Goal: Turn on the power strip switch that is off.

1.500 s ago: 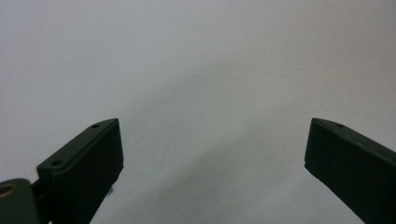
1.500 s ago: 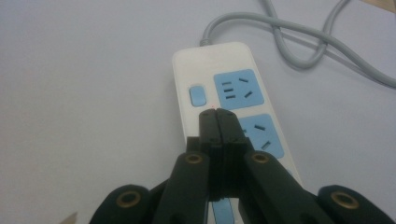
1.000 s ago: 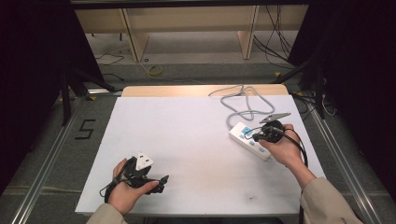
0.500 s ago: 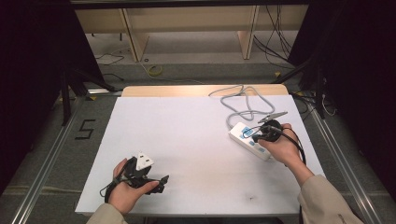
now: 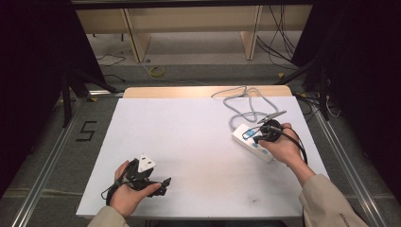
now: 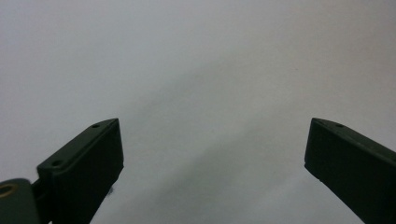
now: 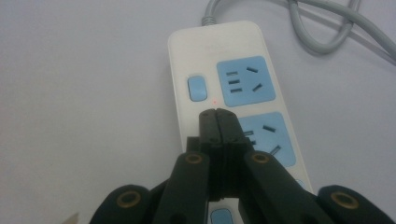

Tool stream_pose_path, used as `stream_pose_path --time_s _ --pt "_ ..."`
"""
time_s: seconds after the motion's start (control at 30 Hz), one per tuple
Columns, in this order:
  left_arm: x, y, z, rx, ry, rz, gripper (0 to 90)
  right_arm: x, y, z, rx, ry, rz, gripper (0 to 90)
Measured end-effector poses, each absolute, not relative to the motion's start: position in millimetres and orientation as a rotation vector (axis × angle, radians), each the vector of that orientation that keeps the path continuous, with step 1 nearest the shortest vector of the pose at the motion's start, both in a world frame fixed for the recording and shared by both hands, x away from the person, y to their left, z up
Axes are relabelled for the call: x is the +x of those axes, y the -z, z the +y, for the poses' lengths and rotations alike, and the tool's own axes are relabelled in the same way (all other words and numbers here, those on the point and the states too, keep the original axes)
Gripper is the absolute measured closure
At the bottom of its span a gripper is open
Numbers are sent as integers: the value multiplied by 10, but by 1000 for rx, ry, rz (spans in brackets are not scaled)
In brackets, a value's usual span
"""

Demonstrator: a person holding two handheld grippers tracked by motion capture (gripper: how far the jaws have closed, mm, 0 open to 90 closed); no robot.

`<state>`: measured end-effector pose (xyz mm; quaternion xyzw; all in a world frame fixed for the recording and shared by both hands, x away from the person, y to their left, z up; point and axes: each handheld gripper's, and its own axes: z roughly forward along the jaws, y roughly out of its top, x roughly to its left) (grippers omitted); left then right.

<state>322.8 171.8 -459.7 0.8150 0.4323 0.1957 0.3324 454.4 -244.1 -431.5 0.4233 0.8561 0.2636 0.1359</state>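
Right hand-held gripper (image 7: 217, 113): jaws pressed together, nothing between them; tips sit over the power strip's face, just below the small red light; whether they touch the plastic I cannot tell.
Power strip (image 7: 219, 51): white, with blue sockets and blue switches; lies flat on the desk directly under the right hand-held gripper, running away from it lengthwise.
Switch (image 7: 196, 88): blue, just ahead and left of the closed tips in the right gripper view.
Cable (image 7: 322, 32): grey, leaves the strip's far end and loops beyond it.
Right hand (image 5: 282, 146): wraps the right hand-held gripper (image 5: 265, 133) above the strip's (image 5: 252, 143) near half.
Left hand-held gripper (image 6: 212, 154): jaws wide apart, empty, bare white desk (image 6: 196, 70) ahead.
Left hand (image 5: 127, 191): holds it low at the near desk edge (image 5: 189, 142), well apart from the strip.
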Motion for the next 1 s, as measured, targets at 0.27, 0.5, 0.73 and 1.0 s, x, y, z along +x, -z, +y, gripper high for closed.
stream_pose_path --time_s 0.27,0.5,0.73,1.0 --pt "3227 4597 1720 2130 -511 1129 39 4569 4314 -2426 1235 -743 2485 900" --pt "3228 4600 1718 2132 -513 1128 40 4596 4333 -2428 1253 -728 2491 900" --pt "3228 4599 1720 2131 -514 1129 40 4611 4358 -2432 1263 -704 2513 900" --pt "3229 4601 1720 2133 -513 1127 40 4636 4345 -2426 1261 -684 2527 900"
